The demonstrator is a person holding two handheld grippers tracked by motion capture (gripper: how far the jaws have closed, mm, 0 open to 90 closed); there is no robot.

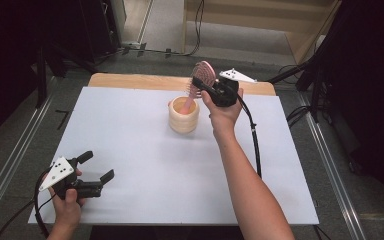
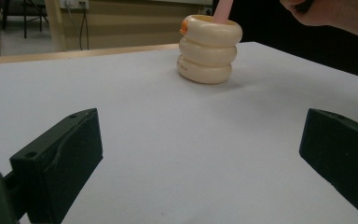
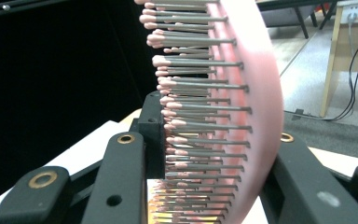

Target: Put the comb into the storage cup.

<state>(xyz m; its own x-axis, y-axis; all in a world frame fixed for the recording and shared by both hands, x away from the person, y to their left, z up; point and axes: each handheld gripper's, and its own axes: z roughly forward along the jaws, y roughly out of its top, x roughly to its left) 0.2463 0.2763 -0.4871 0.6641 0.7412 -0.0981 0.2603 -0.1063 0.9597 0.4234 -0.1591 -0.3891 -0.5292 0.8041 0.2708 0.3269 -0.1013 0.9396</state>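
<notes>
At the near-left corner of the desk (image 1: 145, 165), the left tool (image 1: 96, 167) rests low, jaws spread wide, nothing between them, touching nothing. Mid-desk toward the far edge sits the cream ribbed cup (image 1: 183, 115). Right tool (image 1: 207, 85) is above and just right of it, clamped on the head of the pink hairbrush (image 1: 203, 75): one jaw on the bristle side, the other on its back. Brush tilted, handle end down inside the cup.
</notes>
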